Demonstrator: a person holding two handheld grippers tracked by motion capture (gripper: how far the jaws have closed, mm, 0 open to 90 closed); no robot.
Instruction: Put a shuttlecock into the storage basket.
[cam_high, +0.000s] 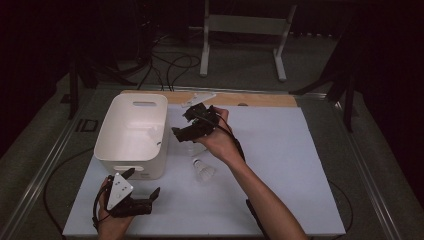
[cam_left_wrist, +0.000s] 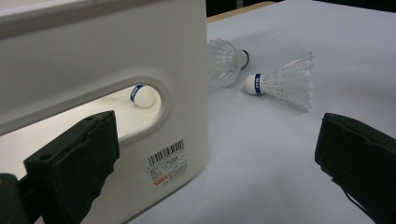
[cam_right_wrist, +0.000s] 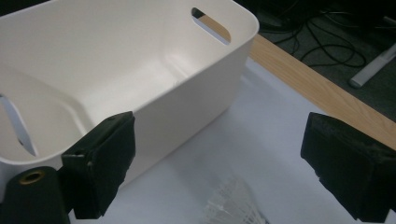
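A white bin (cam_high: 159, 150) stands at the table's left. Through its handle slot (cam_left_wrist: 140, 105) I see the cork of a shuttlecock (cam_left_wrist: 143, 96) lying inside. Two white shuttlecocks lie on the mat right of the bin, one close to its wall (cam_left_wrist: 228, 58) and one nearer me (cam_left_wrist: 286, 84), which is also in the high view (cam_high: 204, 170). My left gripper (cam_high: 143, 183) rests low at the bin's front right corner, open and empty (cam_left_wrist: 215, 163). My right gripper (cam_high: 182, 124) hovers beside the bin's right wall (cam_right_wrist: 201, 93), open and empty (cam_right_wrist: 224, 163), above shuttlecock feathers (cam_right_wrist: 233, 203).
A pale mat (cam_high: 280, 165) covers the table, with a wooden strip (cam_high: 265, 100) along its far edge. Beyond the table, cables (cam_high: 170, 65) and a white stand (cam_high: 245, 25) lie on the floor. A barcode label (cam_left_wrist: 168, 161) is stuck on the bin's wall.
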